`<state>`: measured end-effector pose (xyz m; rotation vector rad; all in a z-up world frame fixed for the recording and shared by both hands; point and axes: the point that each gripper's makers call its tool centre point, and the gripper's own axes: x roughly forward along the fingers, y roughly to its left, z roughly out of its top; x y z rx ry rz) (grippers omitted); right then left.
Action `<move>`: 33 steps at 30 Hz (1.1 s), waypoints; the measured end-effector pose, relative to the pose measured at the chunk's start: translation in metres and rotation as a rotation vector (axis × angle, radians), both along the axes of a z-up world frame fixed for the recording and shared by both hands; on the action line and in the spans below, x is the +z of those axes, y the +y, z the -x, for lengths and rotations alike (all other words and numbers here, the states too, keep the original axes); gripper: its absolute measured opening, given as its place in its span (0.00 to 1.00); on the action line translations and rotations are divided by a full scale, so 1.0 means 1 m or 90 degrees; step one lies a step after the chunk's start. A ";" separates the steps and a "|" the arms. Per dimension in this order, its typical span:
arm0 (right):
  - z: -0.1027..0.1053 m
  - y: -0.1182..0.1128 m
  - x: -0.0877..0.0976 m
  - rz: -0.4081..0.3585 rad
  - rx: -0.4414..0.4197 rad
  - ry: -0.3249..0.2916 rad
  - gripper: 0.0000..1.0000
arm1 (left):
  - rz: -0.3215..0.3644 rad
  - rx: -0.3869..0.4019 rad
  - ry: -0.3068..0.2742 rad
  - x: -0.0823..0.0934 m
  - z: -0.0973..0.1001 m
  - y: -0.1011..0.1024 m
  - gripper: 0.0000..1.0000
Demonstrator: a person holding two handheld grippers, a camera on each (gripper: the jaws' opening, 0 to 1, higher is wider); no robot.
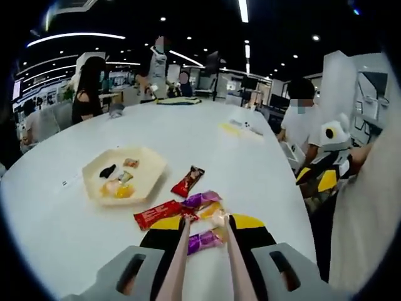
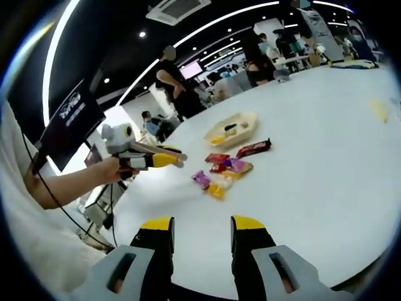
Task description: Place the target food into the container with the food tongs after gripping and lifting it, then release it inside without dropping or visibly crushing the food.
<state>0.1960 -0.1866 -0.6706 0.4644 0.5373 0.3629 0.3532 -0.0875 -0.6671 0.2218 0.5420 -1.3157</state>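
Note:
My left gripper (image 1: 208,221) is shut on pink food tongs (image 1: 182,251), whose two arms run forward with their tips apart. In the left gripper view the tips frame a yellow-wrapped snack (image 1: 217,214) in a small pile of snacks, with a purple one (image 1: 203,241) below it and a red one (image 1: 156,214) to its left. A beige hexagonal tray (image 1: 150,164) holding a few candies lies beyond. In the right gripper view the left gripper (image 2: 164,157) and tongs (image 2: 178,163) hover left of the pile (image 2: 220,172). My right gripper (image 2: 202,224) is open and holds nothing.
The white table (image 1: 207,144) is large and round, with its near edge by my body. A dark red bar (image 1: 188,181) lies between pile and tray (image 2: 233,129). Several people sit or stand around the far side; one in white (image 1: 302,122) sits at the right. Papers (image 1: 245,126) lie farther back.

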 end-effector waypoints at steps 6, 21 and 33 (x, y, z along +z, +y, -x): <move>0.005 -0.007 0.000 0.002 -0.009 0.003 0.35 | -0.034 -0.064 -0.014 -0.011 0.004 -0.004 0.27; 0.016 -0.026 -0.002 0.015 -0.029 0.015 0.35 | -0.117 -0.210 -0.060 -0.035 0.011 -0.015 0.27; 0.022 -0.033 -0.005 0.022 -0.035 0.026 0.35 | -0.182 -0.297 -0.100 -0.054 0.004 -0.016 0.27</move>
